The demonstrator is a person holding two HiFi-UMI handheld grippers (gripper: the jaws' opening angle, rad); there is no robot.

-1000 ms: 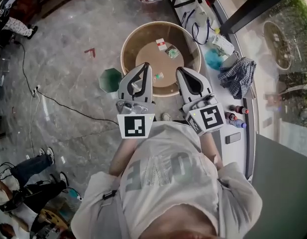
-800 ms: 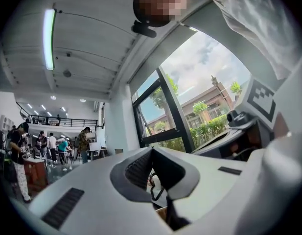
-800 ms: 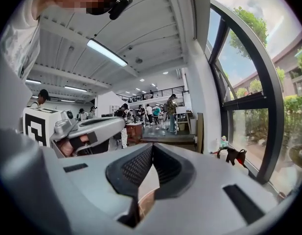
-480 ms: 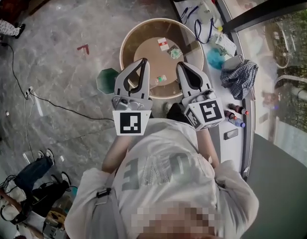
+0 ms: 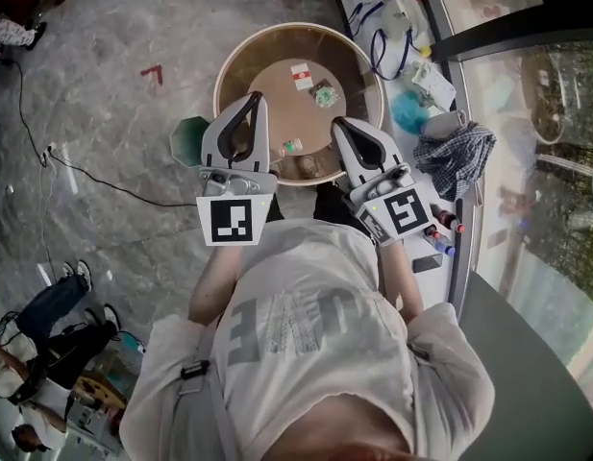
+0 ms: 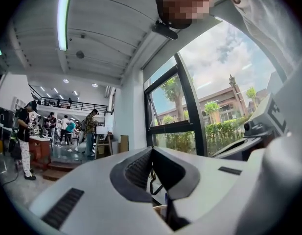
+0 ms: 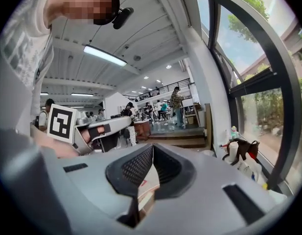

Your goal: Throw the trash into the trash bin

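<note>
A round tan trash bin (image 5: 222, 70) stands on the floor in front of the person. On its bottom lie a white and red card (image 5: 302, 75), a green wrapper (image 5: 324, 94) and a small scrap (image 5: 290, 145). In the head view my left gripper (image 5: 253, 99) hangs over the bin's left part, shut, with nothing between its jaws. Over the bin's near right rim my right gripper (image 5: 336, 123) is also shut and empty. The left gripper view shows the left gripper (image 6: 151, 149) with jaws meeting at the tip. In the right gripper view the right gripper (image 7: 153, 146) is likewise closed.
A green object (image 5: 185, 137) sits on the floor left of the bin, partly behind my left gripper. A black cable (image 5: 85, 176) runs across the floor. The ledge (image 5: 466, 248) at right carries a checked cloth (image 5: 455, 157), cords (image 5: 382, 41) and small bottles (image 5: 445, 224). People stand at lower left (image 5: 46, 305).
The person has moved closer to the bin, and both grippers now reach a little farther over it. Both stay shut and empty.
</note>
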